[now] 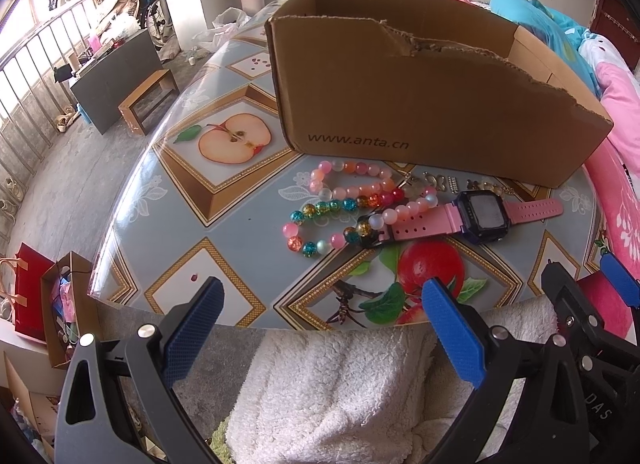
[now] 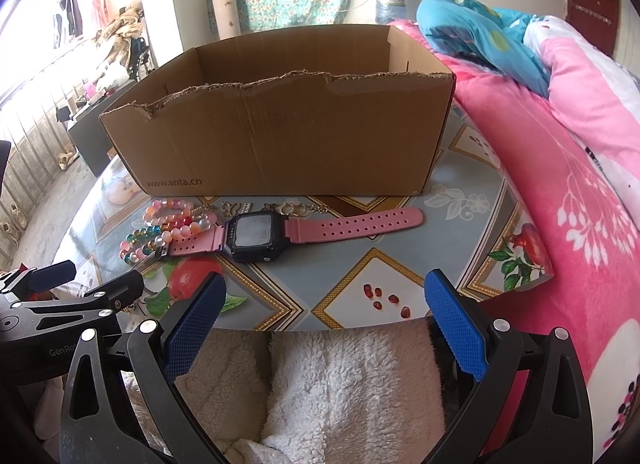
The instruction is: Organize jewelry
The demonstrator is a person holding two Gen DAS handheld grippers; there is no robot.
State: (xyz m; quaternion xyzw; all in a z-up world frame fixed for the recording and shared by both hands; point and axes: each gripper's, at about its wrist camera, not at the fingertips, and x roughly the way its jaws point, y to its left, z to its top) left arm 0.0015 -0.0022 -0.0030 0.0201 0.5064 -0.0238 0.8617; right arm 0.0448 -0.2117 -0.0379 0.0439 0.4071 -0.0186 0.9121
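Note:
An open cardboard box [image 1: 400,75] [image 2: 280,131] stands at the back of a fruit-patterned table [image 1: 224,215]. In front of it lie bead bracelets [image 1: 340,203] [image 2: 168,229], a pink-strapped digital watch [image 1: 480,215] [image 2: 256,236] and small metal trinkets [image 1: 440,181] [image 2: 288,207]. My left gripper [image 1: 322,296] is open and empty at the table's near edge, short of the bracelets. My right gripper [image 2: 324,288] is open and empty, near edge, just short of the watch. The right gripper also shows in the left wrist view [image 1: 588,284], and the left gripper in the right wrist view [image 2: 96,284].
A white fleece cloth [image 1: 340,392] [image 2: 344,388] lies below both grippers. A bed with pink bedding [image 2: 560,183] runs along the right. Left of the table are bags [image 1: 52,304], a small stool [image 1: 148,103] and a railing [image 1: 32,63].

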